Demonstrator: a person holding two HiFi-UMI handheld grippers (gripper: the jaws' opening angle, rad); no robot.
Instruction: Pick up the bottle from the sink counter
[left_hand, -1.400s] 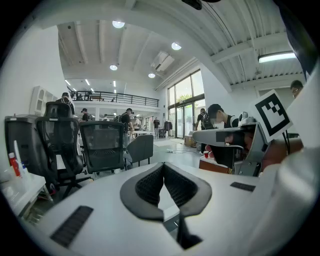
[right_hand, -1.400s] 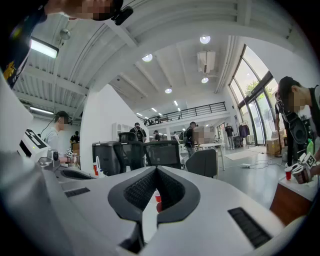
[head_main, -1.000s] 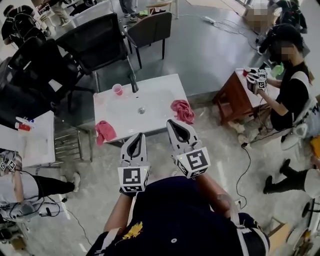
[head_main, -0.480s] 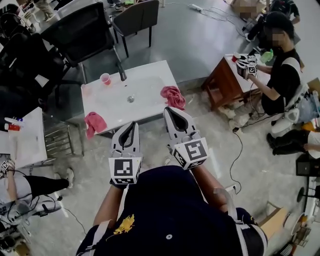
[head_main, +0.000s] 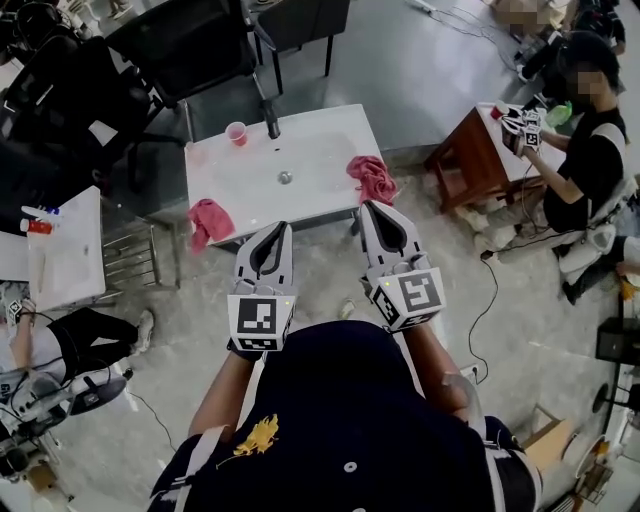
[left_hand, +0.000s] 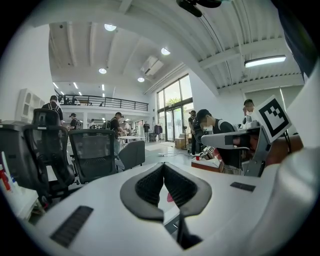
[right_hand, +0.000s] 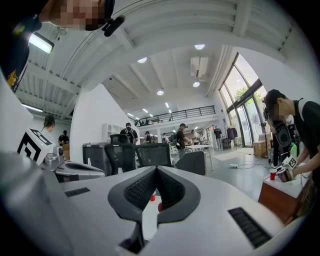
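Note:
The white sink counter (head_main: 320, 150) stands on the floor ahead of me, with a dark faucet (head_main: 270, 116) at its back edge and a drain (head_main: 285, 178) in the basin. A small pink cup (head_main: 236, 132) stands beside the faucet. I cannot make out a bottle on the counter. My left gripper (head_main: 279, 229) (left_hand: 163, 165) is shut and empty, its tips over the counter's front edge. My right gripper (head_main: 371, 207) (right_hand: 156, 168) is shut and empty too, just short of a red cloth (head_main: 372, 178) at the counter's right front corner.
A pink cloth (head_main: 208, 222) hangs off the counter's left front corner. Black office chairs (head_main: 190, 45) stand behind it. A white table (head_main: 65, 262) with a small bottle-like item (head_main: 35, 226) is at left. A seated person (head_main: 585, 150) works at a brown table (head_main: 470, 160) at right. Cables lie on the floor.
The view has swung about and the sink counter now sits higher in the picture. Both grippers stay shut, side by side at its front edge.

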